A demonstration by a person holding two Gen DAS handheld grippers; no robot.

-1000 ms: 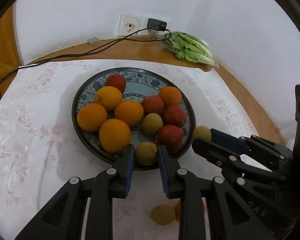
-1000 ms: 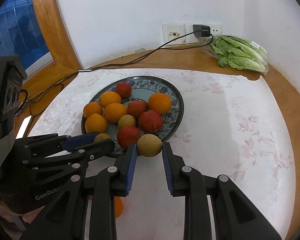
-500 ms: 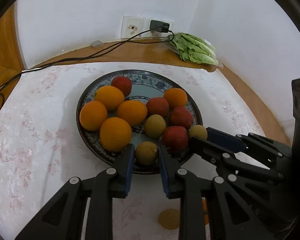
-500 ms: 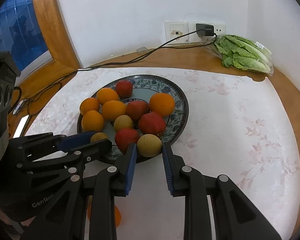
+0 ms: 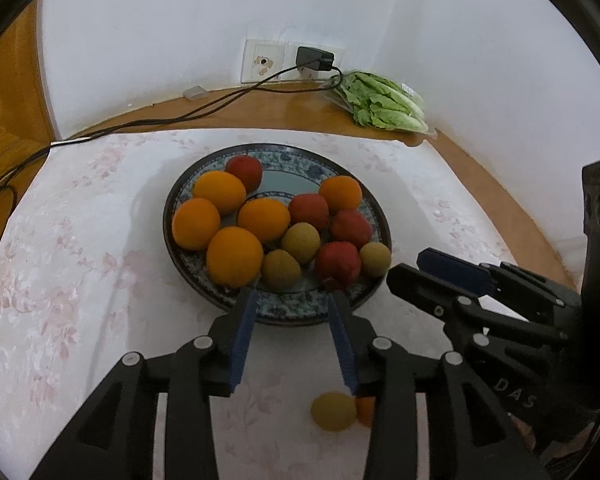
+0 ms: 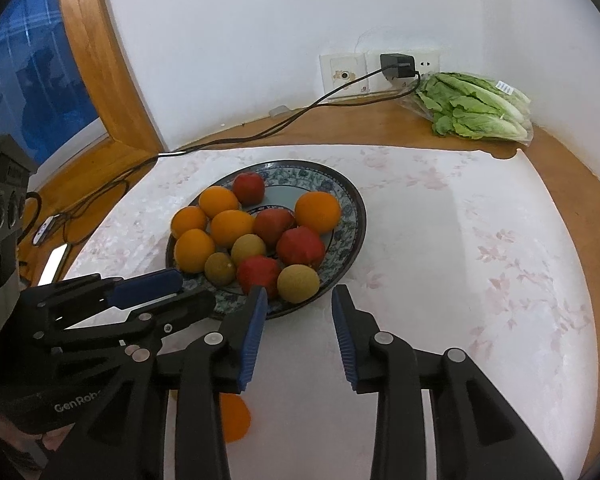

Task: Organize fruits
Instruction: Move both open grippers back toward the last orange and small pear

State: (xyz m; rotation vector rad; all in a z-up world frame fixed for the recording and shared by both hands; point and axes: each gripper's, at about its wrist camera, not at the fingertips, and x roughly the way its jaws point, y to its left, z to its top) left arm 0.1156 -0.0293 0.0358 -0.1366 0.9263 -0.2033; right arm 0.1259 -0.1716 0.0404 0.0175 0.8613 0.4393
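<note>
Blue-padded left tongs (image 5: 292,304) and right tongs (image 6: 298,304) gape empty; I retreat level from the plate (image 5: 300,314), sparing rim fruit.

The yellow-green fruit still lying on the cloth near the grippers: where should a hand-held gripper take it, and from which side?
Grip the yellow-green fruit across its round middle, coming straight down from above. It lies low on the cloth, and an orange sits close against its right side, so set the fingers front and back rather than left and right.
</note>
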